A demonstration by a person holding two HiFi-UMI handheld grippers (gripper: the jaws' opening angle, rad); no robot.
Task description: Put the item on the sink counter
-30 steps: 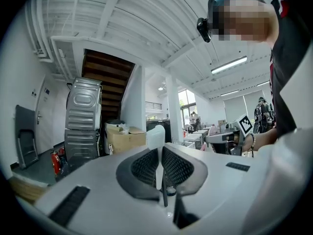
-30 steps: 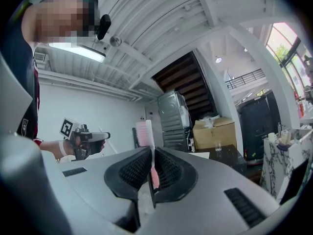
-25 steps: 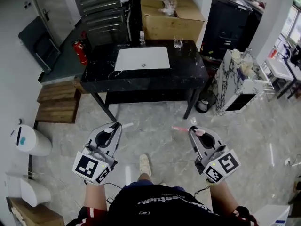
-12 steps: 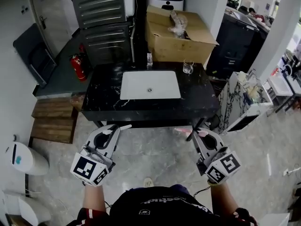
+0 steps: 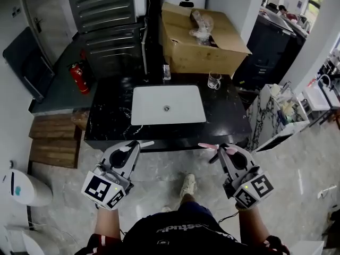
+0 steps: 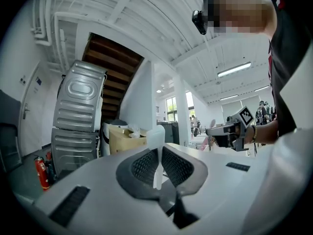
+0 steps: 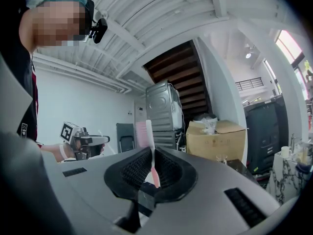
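The pink toothbrush (image 5: 206,145) is pinched in my right tongs (image 5: 222,149), a white toothbrush (image 5: 146,142) in my left tongs (image 5: 133,144); neither is on the counter (image 5: 109,113) yet.

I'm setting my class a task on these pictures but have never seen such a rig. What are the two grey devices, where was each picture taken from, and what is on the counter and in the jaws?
No robot: a person holds a two-jaw gripper in each hand. The head view looks down from a camera on the person's head and shows the left gripper and the right gripper; the patterned cubes belong to them. The other pictures come from a camera riding on each gripper, looking along its jaws. The left is shut on a slim white plastic toothbrush, the right on a slim pink plastic toothbrush. Ahead stands a black marble sink counter with a white rectangular basin; a clear drinking glass stands near its back right corner.
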